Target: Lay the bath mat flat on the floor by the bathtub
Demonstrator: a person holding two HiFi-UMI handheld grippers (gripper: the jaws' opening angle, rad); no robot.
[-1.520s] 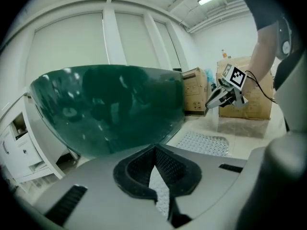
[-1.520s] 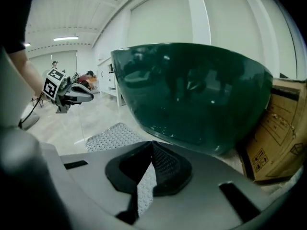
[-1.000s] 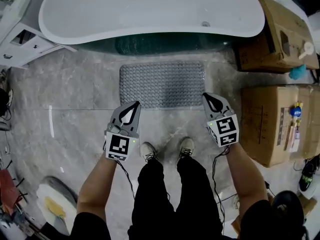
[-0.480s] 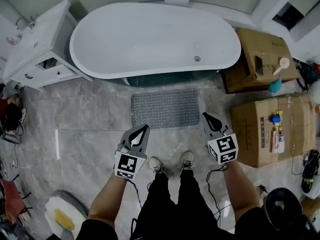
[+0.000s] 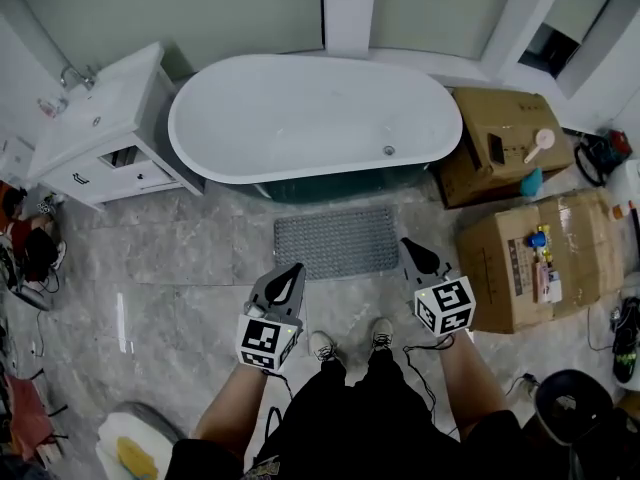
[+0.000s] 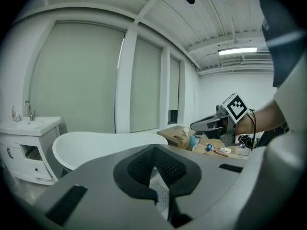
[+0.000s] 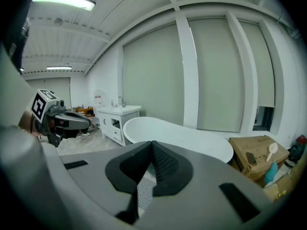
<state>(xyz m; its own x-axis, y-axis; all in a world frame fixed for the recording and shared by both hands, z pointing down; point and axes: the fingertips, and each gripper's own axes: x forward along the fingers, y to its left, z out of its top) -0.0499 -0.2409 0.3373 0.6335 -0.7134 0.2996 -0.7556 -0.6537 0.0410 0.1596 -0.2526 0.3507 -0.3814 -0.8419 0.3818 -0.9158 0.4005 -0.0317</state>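
The grey nubbed bath mat (image 5: 337, 242) lies flat on the marble floor just in front of the white bathtub (image 5: 315, 118). My left gripper (image 5: 295, 268) hangs above the floor off the mat's near left corner, jaws shut and holding nothing. The right gripper (image 5: 407, 244) is level with the mat's right end, also shut and empty. In the left gripper view, a strip of the mat (image 6: 160, 190) shows below the closed left gripper (image 6: 154, 151), and the bathtub (image 6: 96, 147) stands behind. The right gripper view has the right gripper (image 7: 152, 145) closed before the bathtub (image 7: 182, 134).
A white vanity (image 5: 100, 138) stands left of the tub. Two cardboard boxes (image 5: 500, 148) (image 5: 530, 258) with small bottles on them crowd the right side. The person's shoes (image 5: 322, 346) stand on the floor near the mat's front edge. A round floor unit (image 5: 130, 448) sits lower left.
The head view has risen and widened, taking in the whole tub and the window wall. Both grippers have drawn back and up from the mat, which stays flat.
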